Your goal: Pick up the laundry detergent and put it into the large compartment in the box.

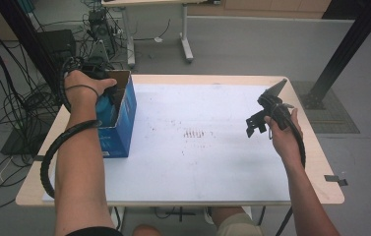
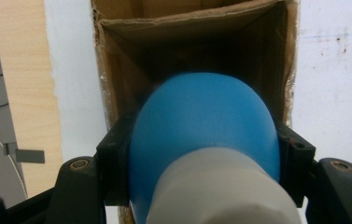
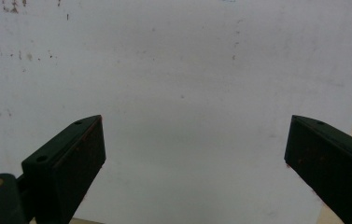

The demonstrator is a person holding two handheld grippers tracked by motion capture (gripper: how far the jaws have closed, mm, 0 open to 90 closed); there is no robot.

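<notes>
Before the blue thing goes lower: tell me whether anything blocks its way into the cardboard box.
Nothing visible does. The left gripper holds the blue thing over the open box; what shows of the box's inside looks empty, though its bottom is dark.

Left tool [image 2: 201,154] pointed straight down, jaws clamped on both sides of something round; left hand [image 1: 82,88] wraps its body, forearm extended forward. Right tool [image 3: 194,154] hovers, jaws spread wide, nothing between; right hand [image 1: 284,132] raised, wrist bent inward.
</notes>
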